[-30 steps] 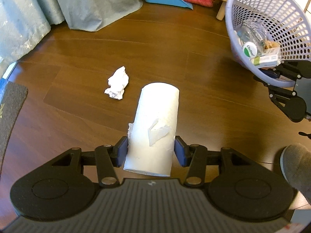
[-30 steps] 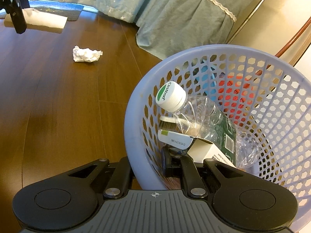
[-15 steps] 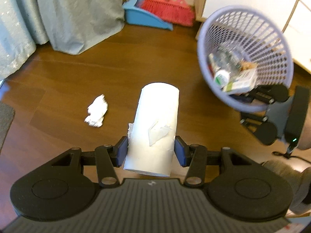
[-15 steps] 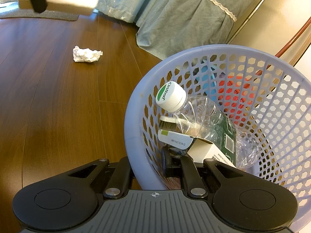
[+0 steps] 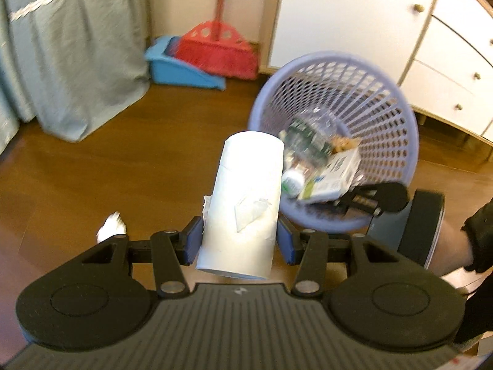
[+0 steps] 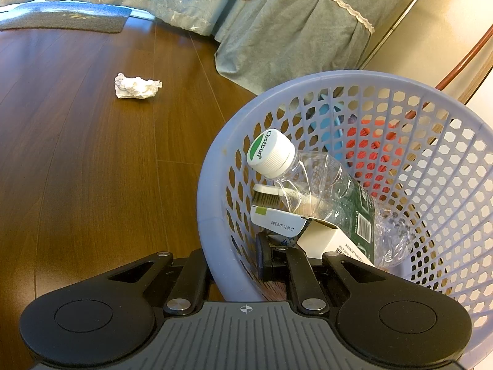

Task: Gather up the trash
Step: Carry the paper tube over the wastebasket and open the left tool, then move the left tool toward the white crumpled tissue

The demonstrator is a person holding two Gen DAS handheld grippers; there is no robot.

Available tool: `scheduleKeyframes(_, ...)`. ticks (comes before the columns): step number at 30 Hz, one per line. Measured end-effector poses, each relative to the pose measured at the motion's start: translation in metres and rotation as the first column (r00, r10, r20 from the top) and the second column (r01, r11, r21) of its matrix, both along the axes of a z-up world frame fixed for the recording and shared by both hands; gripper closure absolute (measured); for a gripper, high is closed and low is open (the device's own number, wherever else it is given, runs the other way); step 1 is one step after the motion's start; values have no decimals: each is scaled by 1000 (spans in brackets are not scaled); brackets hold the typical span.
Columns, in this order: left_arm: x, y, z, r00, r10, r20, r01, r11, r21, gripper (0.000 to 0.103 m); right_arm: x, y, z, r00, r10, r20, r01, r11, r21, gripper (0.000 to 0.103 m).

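- Left gripper [image 5: 239, 240] is clamped on the white paper roll [image 5: 246, 197], pads pressing both sides, the roll sticking out forward and up in the air over the wooden floor [image 5: 92, 169].
- Right gripper [image 6: 234, 262] is pinched tight on the near rim of the lilac basket [image 6: 212, 215], one finger outside the wall, one inside, and the basket is tipped with its mouth towards the roll.
- Already in the basket: a clear plastic bottle [image 6: 311, 182] with a white cap, a small carton [image 6: 320, 234] and what looks like a brush head under the bottle. So a good share of the collecting looks done.
- The roll is not in yet; from the left camera its far end sits just short of the basket's near rim. I'd say dropping it in is the step in hand.
- Left on the floor: one crumpled tissue [image 6: 135, 86], well apart from the basket, out in the open boards towards the grey mat [image 6: 61, 20].
- Red broom [image 5: 220, 46] and blue dustpan [image 5: 181, 67] stand untouched by the far wall.
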State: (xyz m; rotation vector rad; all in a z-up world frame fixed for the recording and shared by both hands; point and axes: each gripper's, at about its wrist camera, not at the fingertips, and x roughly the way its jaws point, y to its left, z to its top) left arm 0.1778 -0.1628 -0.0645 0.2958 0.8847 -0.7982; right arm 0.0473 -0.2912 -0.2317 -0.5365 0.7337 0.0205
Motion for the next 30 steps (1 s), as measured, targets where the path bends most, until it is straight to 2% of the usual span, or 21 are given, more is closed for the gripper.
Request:
scheduleKeyframes(7,8,-61,4,988,-149,43,150,989,-15,58,3,-1,2,1000,-7,2,7,1000,9,95)
scheduleKeyframes(13,15,-114,-3,973,-226,52,228,972,-54,57,11,0,3,1000,-17,5,17,1000,18,95)
scheduleKeyframes(14,17,-127,-6,966,-255,45,258,963,-82,56,11,0,3,1000,-17,4,16,1000,17,95)
scheduleKeyframes(15,19,-138,-9,960,-276,43,280,955,-103,47,12,0,3,1000,-17,3,16,1000,16,95)
scheduleKeyframes(17,19,-150,-14,957,-284,62,289,952,-99,42,13,-2,5,1000,-22,4,21,1000,22,95)
scheduleKeyframes(21,25,-139,-19,969,-243,51,246,965,-88,42,14,-5,6,999,-30,11,29,999,32,95)
scheduleKeyframes(25,37,-105,-29,989,-144,23,145,988,-44,42,13,-3,4,1000,-26,9,26,999,29,95)
scheduleKeyframes(30,49,-62,-37,999,-52,17,52,999,5,42,15,-3,6,999,-35,10,35,999,34,95)
